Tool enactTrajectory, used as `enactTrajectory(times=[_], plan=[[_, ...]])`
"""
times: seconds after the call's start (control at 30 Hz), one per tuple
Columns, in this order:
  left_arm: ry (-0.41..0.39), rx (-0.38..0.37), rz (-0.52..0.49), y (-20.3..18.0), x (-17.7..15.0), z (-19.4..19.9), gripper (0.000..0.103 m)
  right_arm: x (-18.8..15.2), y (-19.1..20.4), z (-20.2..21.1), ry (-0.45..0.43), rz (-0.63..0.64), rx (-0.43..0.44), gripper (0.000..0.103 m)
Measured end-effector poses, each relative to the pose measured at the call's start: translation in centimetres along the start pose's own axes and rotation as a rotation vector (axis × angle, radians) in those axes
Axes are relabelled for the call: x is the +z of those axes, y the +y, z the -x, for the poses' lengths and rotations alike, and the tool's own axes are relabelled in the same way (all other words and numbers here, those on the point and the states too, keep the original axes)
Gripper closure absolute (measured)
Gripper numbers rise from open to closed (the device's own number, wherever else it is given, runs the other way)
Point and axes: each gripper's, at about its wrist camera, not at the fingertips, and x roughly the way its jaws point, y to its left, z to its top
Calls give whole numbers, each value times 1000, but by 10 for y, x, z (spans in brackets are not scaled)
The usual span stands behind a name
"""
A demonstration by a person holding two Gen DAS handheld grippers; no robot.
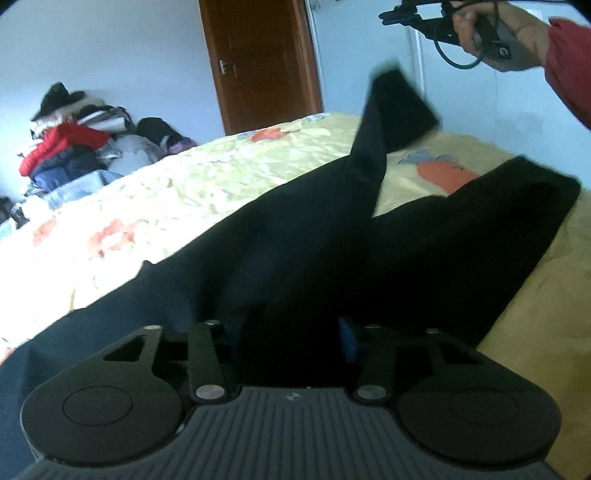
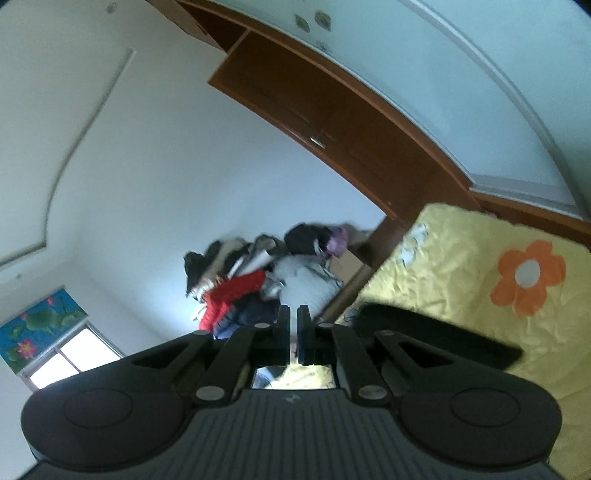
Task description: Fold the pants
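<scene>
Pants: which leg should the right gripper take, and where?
Probably the flat leg's cuff, from beyond its end, jaws straddling the hem: it lies spread on the bed, its edge exposed, whereas the other leg is midair and blurred.

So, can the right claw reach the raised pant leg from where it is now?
Probably yes. The right claw is shut and empty, up in the air, above and beside the raised pant leg, with only open air between them.

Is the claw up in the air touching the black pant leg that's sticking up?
Apart. The left wrist view shows pale wall between the right claw and the top of the raised pant leg.
</scene>
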Motion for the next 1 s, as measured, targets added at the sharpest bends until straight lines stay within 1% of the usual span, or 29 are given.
enactTrajectory(times=[0.07,0.13,0.17,0.2,0.23,0.3,0.37,0.4,0.5,0.57,0.6,0.63,0.67,0.7,0.73,0.83,0.93,1.0], plan=[[-12,-26,28,5,-1,-1,61,4,2,3,-8,5,-7,99],[-11,-41,57,8,-1,-1,62,7,-3,4,25,-10,-7,99],[-12,-45,67,10,-2,-1,62,7,-8,4,40,-19,-22,99],[-11,-48,77,10,-1,-1,62,6,-16,1,73,-22,-50,98],[-9,-49,86,11,-1,-1,60,1,-23,0,106,-23,-62,97],[-5,-41,93,10,-1,0,57,-9,-44,-7,153,-71,-102,95],[-5,-21,86,10,-1,1,46,-21,-68,-14,197,-148,-134,95],[-6,-7,79,10,-2,1,44,-27,-80,-19,206,-185,-150,94],[1,5,75,12,-5,2,44,-40,-106,-35,221,-245,-196,94],[8,0,82,14,-6,0,49,-46,-117,-44,214,-261,-217,94],[9,0,81,14,-6,-1,50,-48,-118,-48,213,-261,-228,91],[8,1,78,13,-6,-1,50,-48,-119,-54,211,-259,-255,77],[7,3,72,12,-6,-1,51,-50,-121,-58,204,-259,-282,67],[7,5,68,12,-6,-1,51,-50,-123,-60,195,-258,-298,43],[7,7,65,11,-6,-1,50,-51,-122,-61,178,-255,-301,33],[6,5,58,10,-6,-2,44,-51,-109,-57,131,-198,-299,32],[0,11,46,8,-7,-1,44,-49,-101,-46,78,-148,-305,31],[-1,9,41,7,-6,-2,44,-47,-105,-47,96,-141,-319,31]])
